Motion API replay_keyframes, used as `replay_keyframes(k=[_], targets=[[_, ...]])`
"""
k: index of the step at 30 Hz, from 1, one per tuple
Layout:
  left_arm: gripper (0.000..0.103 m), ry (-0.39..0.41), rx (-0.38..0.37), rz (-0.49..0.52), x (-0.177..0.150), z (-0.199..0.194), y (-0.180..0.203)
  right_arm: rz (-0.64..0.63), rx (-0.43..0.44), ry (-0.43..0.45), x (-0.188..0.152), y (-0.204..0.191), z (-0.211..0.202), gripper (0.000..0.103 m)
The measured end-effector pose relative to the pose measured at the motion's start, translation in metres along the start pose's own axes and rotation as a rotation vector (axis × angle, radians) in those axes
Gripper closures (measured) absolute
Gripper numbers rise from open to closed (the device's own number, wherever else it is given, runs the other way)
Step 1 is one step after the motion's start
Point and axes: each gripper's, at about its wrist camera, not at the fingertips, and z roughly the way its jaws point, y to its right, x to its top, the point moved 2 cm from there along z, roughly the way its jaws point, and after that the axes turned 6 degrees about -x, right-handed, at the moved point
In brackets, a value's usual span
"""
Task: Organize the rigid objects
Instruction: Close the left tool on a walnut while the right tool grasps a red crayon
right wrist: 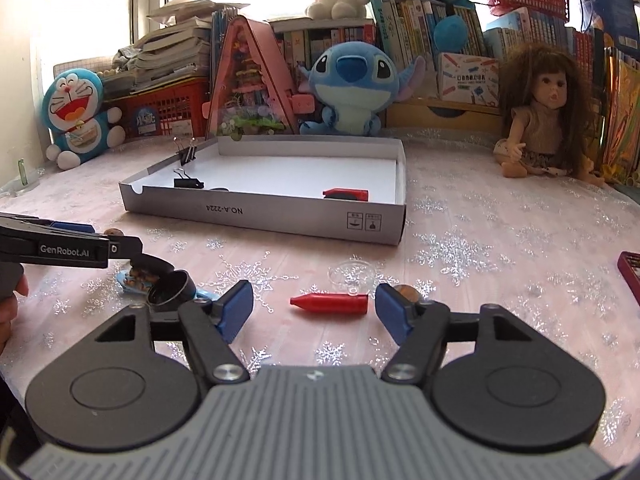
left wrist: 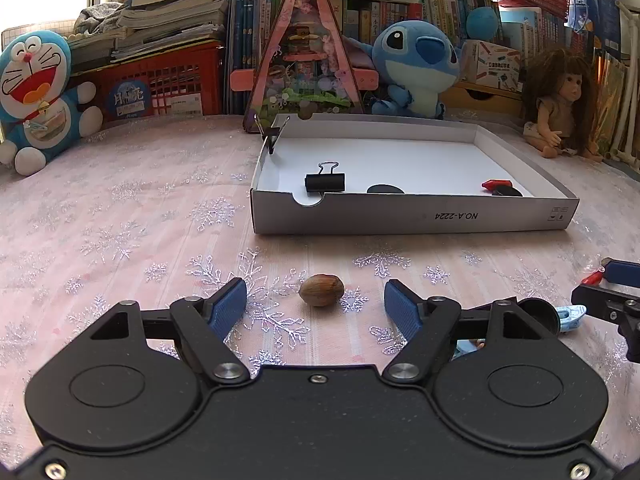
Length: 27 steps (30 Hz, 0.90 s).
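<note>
The nut [left wrist: 321, 290] lies just ahead between the left gripper's [left wrist: 316, 306] wide, empty jaws; the right gripper [right wrist: 316, 312], likewise wide, faces a crosswise red cap [right wrist: 329, 304].

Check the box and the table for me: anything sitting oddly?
One black binder clip is clamped upright onto the box's left wall, not lying inside like the other clip. On the table, a small black cup lies tipped on its side.

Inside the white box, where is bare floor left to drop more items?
The box has bare floor across its middle and far half, between the binder clip on one side and the red piece on the other. The near wall is crowded: clip, dark disc, red piece.
</note>
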Motion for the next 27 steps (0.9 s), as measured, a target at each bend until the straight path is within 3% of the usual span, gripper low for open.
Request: replay_keyframes(k=[27], targets=[[0.049, 0.019, -0.001, 0.03, -0.0025, -0.0008, 0.0037, 0.009, -0.058, -0.039, 0.0007, -0.0038, 0.0094, 0.024]])
